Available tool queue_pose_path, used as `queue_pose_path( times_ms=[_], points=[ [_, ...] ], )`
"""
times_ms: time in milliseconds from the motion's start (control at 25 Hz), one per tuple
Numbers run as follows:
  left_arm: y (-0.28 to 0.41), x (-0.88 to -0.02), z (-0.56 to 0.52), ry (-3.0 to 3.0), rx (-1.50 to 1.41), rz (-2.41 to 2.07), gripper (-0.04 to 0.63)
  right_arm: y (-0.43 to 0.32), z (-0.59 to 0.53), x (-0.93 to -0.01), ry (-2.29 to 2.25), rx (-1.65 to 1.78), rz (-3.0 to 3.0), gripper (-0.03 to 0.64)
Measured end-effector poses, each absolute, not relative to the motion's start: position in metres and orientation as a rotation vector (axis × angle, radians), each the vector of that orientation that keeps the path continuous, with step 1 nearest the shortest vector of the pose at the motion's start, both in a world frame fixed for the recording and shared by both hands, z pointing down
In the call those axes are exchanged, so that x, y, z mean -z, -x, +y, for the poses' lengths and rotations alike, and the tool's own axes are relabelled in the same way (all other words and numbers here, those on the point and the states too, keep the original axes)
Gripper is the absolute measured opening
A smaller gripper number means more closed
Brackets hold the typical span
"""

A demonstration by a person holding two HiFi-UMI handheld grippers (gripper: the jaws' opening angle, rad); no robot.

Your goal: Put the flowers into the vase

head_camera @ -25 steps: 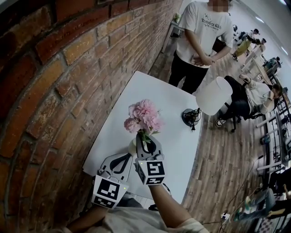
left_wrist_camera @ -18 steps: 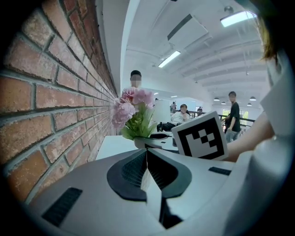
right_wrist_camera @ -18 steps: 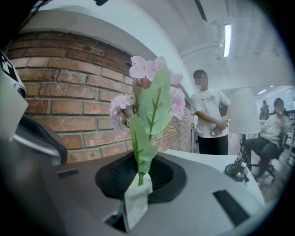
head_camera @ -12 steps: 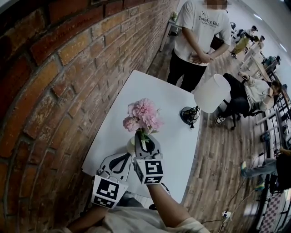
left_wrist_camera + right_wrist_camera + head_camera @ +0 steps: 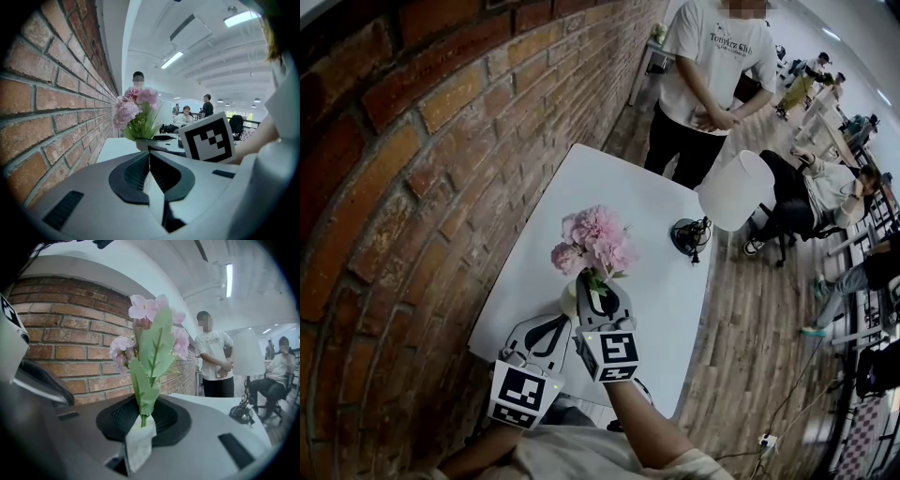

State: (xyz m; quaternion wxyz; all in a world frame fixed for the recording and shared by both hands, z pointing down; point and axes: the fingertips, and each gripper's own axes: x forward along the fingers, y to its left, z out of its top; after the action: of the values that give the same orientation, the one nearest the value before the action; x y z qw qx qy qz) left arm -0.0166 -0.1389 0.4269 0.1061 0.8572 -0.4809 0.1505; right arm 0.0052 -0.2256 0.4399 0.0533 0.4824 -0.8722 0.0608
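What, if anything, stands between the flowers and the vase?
Nothing visible does. The pink flowers already stand in the small white vase. The right gripper has just been opening its jaws, with the stem between them.

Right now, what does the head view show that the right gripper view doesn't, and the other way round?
Only the head view: the person's forearm, the marker cube on the right hand-held gripper, and the white table in full outline. Only the right gripper view: the green stem standing between that gripper's slightly parted jaws, which have just been opening, and a ceiling light. Both: the pink flowers, the brick wall, the lamp and a standing person in a white shirt.
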Motion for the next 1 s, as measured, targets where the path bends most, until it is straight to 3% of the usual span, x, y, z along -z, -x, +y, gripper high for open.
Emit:
queue_pose_path(
  times_ms=[1000],
  points=[
    [0.019,-0.422,-0.129,-2.543,-0.409,-1.411,0.009,0.000,-0.209,-0.440,-1.438,-0.168,-2.659,0.117]
  ],
)
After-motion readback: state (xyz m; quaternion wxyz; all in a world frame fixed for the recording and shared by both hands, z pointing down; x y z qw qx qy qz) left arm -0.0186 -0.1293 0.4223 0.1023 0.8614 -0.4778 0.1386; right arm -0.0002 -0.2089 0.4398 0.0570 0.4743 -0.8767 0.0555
